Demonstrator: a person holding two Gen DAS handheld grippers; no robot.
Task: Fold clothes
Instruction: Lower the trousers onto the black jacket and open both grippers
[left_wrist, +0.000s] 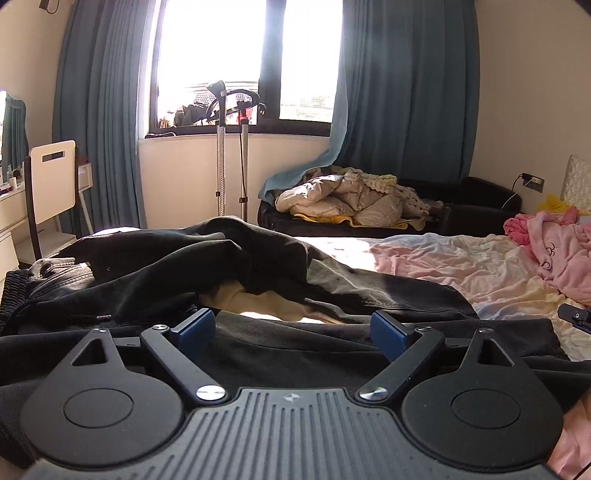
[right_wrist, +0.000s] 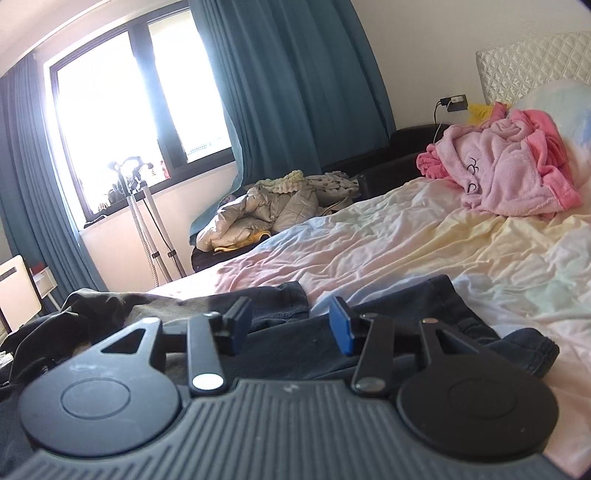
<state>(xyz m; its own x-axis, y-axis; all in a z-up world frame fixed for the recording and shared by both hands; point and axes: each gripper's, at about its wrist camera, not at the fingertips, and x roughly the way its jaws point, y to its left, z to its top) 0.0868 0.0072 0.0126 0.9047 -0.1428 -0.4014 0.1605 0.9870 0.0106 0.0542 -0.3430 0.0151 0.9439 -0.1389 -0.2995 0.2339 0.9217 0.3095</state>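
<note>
No legible writing or brand seen. Left gripper (left_wrist: 291, 328) jaws wide, empty, above the dark trousers (left_wrist: 229, 258) heaped at the bed's (right_wrist: 424, 240) near edge. Right gripper (right_wrist: 291, 325) half-spread, gripping nothing. Bare sheet lies toward two o'clock, before the pink robe (right_wrist: 517, 173).

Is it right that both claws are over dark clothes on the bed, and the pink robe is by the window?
Not quite. The pink robe lies by the headboard, not the window, as the right wrist view shows. Both claws, left and right, are over the dark clothes on the bed.
</note>
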